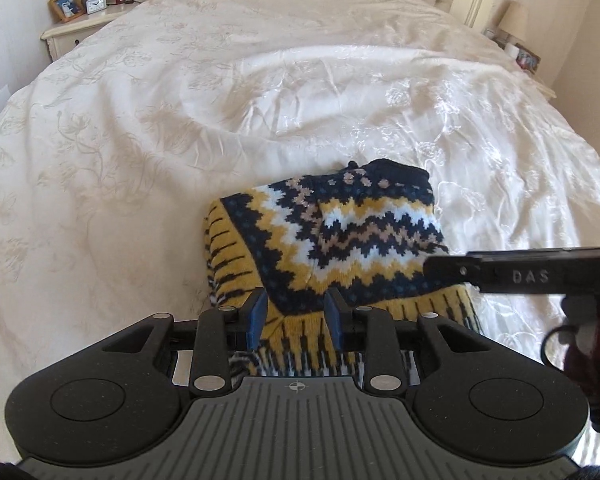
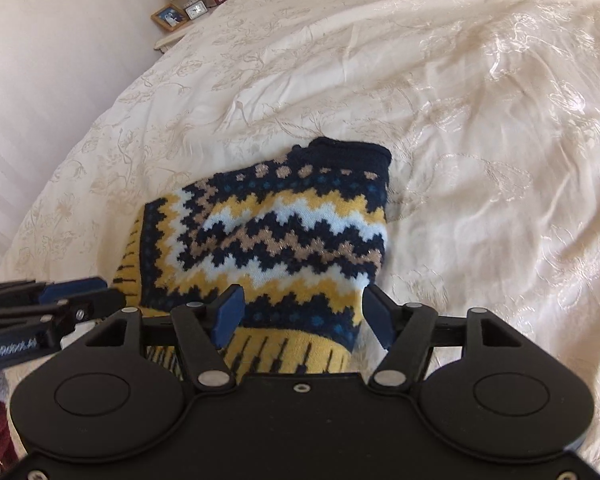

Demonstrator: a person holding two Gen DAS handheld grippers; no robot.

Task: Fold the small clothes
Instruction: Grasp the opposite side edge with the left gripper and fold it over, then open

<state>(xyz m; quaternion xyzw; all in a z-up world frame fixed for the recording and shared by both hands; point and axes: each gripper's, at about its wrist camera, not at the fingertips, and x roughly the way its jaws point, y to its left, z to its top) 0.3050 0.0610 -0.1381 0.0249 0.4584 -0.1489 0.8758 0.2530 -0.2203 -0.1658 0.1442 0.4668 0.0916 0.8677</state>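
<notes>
The knitted sweater (image 1: pixel 332 248), navy with yellow, white and tan zigzag bands, lies on the cream bedspread (image 1: pixel 180 120) in the lower middle of both wrist views, already doubled into a compact bundle. Its long axis runs from the yellow striped hem at the bottom of each frame up to the dark navy collar at the top of the bundle, so the garment points straight away from both pairs of tongs toward the headboard. The left tongs (image 1: pixel 296 316) stand apart with the hem edge between their blue pads, the knit showing in the gap; they do not look clamped. The right tongs (image 2: pixel 304 316) are spread wider, straddling the hem from lower centre, with the right-hand edge of the bundle just inside the right pad. In the left wrist view the right tool enters from the right edge across the garment's side; in the right wrist view the left tool shows at the lower left, just beside the sweater's left border. Both are about equally near, each over its own hem corner. As I judge it, the next fold would carry the hem up along that axis toward the collar, which needs both to close together on the near edge.
</notes>
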